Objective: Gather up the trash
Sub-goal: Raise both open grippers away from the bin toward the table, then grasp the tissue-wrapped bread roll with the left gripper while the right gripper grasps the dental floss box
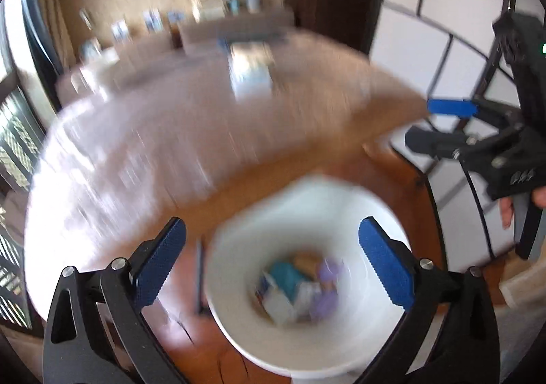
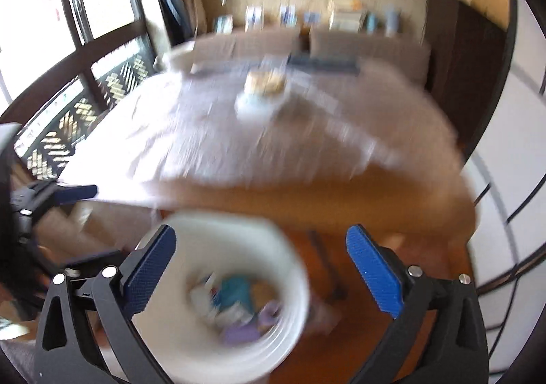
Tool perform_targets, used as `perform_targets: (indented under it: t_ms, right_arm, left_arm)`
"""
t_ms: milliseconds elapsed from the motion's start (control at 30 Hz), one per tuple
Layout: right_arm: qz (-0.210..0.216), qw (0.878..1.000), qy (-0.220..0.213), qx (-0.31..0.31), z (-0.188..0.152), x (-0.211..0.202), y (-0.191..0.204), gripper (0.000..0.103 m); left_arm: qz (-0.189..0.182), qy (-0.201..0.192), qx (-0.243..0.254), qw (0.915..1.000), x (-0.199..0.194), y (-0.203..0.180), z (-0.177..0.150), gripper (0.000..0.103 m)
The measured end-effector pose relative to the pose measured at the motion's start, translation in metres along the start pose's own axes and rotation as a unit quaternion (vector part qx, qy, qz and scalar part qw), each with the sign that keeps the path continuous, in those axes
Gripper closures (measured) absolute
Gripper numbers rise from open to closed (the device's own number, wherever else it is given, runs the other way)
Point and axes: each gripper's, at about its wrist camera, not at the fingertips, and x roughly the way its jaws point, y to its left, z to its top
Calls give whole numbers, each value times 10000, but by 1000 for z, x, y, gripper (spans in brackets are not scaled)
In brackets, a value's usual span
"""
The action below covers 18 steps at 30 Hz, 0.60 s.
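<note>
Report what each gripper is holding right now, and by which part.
Nothing is held. The left gripper and right gripper both have open, empty jaws above the white bin of trash.

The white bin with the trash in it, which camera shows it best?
The left wrist view: the white bin sits nearly whole between the open fingers, its trash visible though blurred. The right wrist view shows it partly behind a finger.
</note>
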Motion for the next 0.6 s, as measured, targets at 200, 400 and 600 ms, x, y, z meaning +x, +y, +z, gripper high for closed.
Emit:
perform_targets:
  t_ms: [200, 400, 600]
  right_arm:
    - [109, 9999, -59, 61, 27, 31, -3, 4]
    - [287, 9996, 63, 35, 42, 84, 15, 4]
    - [477, 9984, 40, 316, 56, 119, 20, 4]
  left_arm:
    - [330, -91, -326, 9989, 26, 29, 67, 1]
    - [195, 96, -154, 9996, 70, 35, 130, 1]
    - [18, 380, 276, 9989, 122, 25, 161, 1]
